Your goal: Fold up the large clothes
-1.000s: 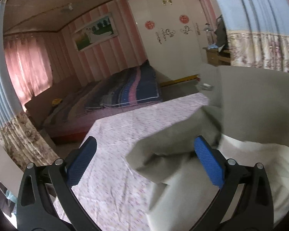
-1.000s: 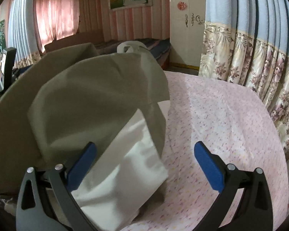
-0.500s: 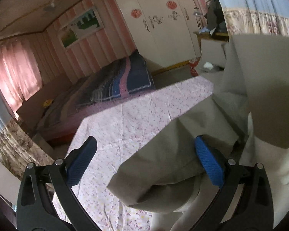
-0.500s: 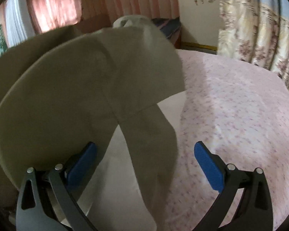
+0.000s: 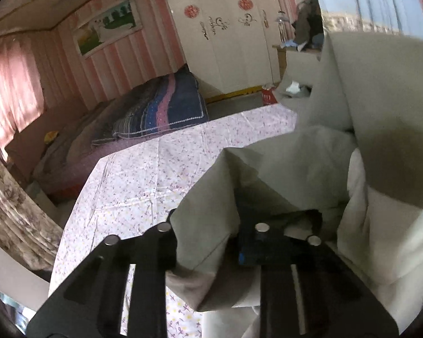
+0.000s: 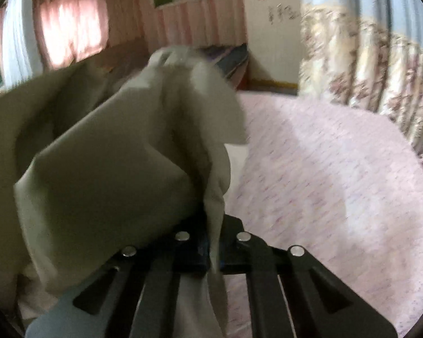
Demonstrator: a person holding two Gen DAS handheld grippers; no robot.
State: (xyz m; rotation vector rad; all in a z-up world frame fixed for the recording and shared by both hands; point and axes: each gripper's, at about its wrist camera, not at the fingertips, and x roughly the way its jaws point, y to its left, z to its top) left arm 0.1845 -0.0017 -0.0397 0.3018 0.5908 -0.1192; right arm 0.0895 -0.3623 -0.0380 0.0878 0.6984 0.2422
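A large grey-beige garment (image 5: 310, 169) with a white lining (image 5: 380, 239) is bunched on a table under a pink flowered cloth (image 5: 143, 177). My left gripper (image 5: 208, 242) is shut on a fold of the garment, and cloth covers the fingertips. In the right wrist view the same garment (image 6: 112, 155) is lifted in a heap on the left. My right gripper (image 6: 214, 248) is shut on a thin edge of it, which hangs down between the jaws. The right wrist view is blurred.
The flowered tablecloth (image 6: 338, 169) lies bare to the right. A floral curtain (image 6: 380, 64) hangs close behind the table. A bed with a striped blanket (image 5: 155, 109), a white wardrobe (image 5: 225, 36) and a small red bin (image 5: 268, 96) stand beyond.
Both grippers were open around the garment and have closed on it. The garment has been gathered and raised, more so on the right side.
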